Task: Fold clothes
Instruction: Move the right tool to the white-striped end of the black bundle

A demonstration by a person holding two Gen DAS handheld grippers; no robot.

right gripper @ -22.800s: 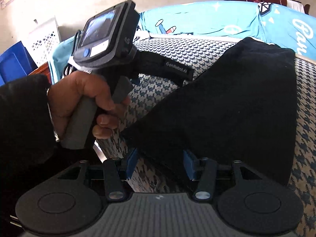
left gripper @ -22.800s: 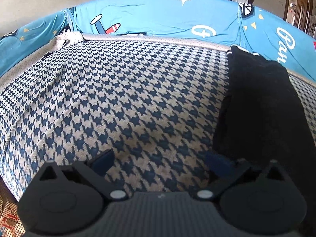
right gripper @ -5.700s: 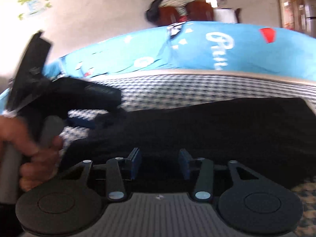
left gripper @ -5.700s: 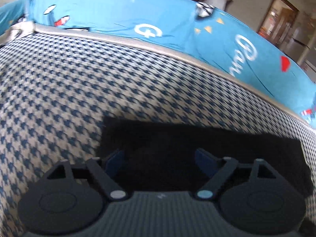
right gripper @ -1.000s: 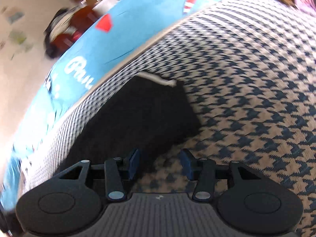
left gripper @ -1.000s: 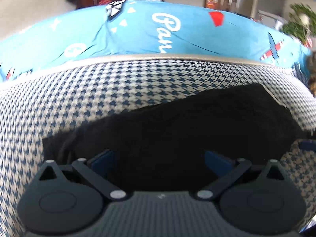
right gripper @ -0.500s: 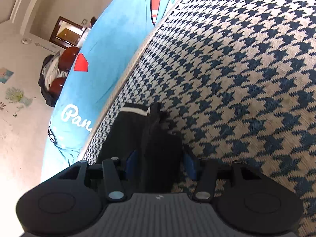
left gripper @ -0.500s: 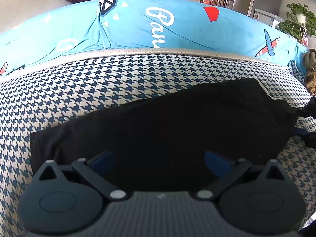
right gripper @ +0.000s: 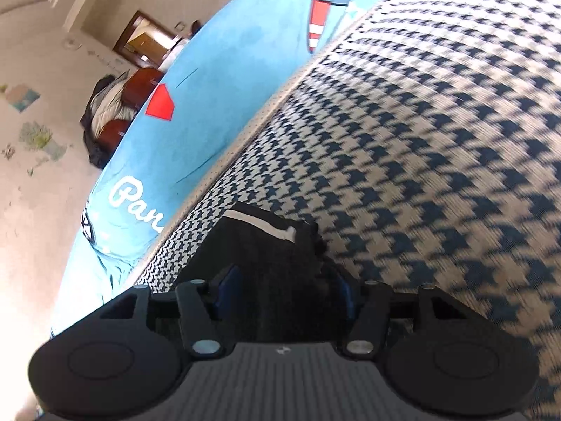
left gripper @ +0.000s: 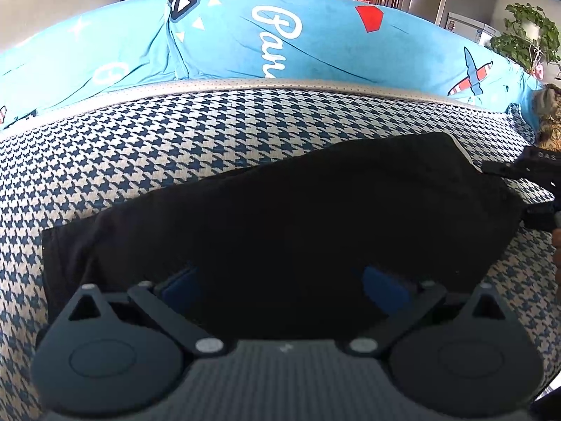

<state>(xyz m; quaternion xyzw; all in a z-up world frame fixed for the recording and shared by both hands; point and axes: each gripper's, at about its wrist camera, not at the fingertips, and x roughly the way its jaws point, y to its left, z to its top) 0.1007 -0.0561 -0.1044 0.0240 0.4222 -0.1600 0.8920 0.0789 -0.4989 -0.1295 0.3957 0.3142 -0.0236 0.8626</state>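
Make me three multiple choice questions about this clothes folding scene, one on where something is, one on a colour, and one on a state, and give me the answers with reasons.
1. Where does the black garment lie?
A. On the houndstooth cover
B. On the blue printed sheet
C. On the floor

2. What colour is the narrow stripe at the garment's end?
A. Red
B. White
C. Yellow

3. How does the left gripper stand?
A. Shut on the garment
B. Shut on nothing
C. Open, with its fingers wide apart over the garment

Answers:
1. A: houndstooth pattern shows all around the garment, and the blue sheet lies beyond it.
2. B: the right wrist view shows a pale white band across the dark cloth.
3. C: the left wrist view shows both blue pads far apart, pinching no cloth.
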